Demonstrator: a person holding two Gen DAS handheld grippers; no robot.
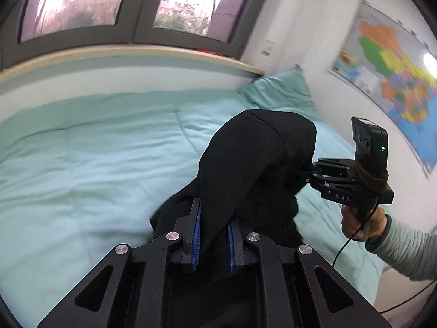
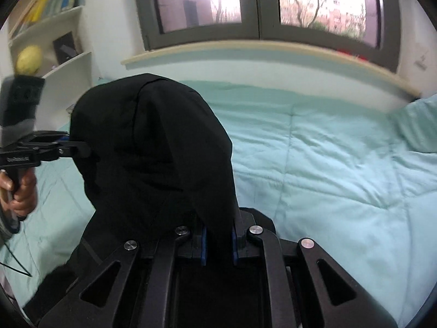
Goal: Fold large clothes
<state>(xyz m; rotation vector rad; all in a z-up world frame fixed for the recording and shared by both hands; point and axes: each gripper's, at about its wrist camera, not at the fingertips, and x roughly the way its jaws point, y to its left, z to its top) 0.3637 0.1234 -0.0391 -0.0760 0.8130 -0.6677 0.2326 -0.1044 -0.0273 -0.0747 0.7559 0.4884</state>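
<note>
- Black cloth is what both of my tongs have: the left gripper (image 1: 213,235) is clenched on a fold of the black garment (image 1: 254,158), the fabric pinched between its blue pads (image 1: 196,235) and rising in a hump ahead of them.
- My right gripper (image 2: 218,243) is clamped on the same garment in the same way, a strip of cloth squeezed between its two fingers and bulging up in front of the lens.
- From the left wrist view I see the right gripper side-on at the right, its tips buried in the far side of the cloth, with the person's right hand (image 1: 360,224) on the handle and a grey sleeve (image 1: 409,248) behind it.
- From the right wrist view the left gripper comes in from the left edge, its fingers closed into the cloth, the left hand (image 2: 21,191) below it.
- The garment hangs lifted between the two grips, its lower part trailing down toward the mint-green duvet (image 1: 95,158) of the bed.
- A matching pillow (image 1: 281,90) lies at the head of the bed.
- Beyond are a grey-framed window (image 2: 256,8), a coloured wall map (image 1: 390,68) and white shelves (image 2: 60,38).
</note>
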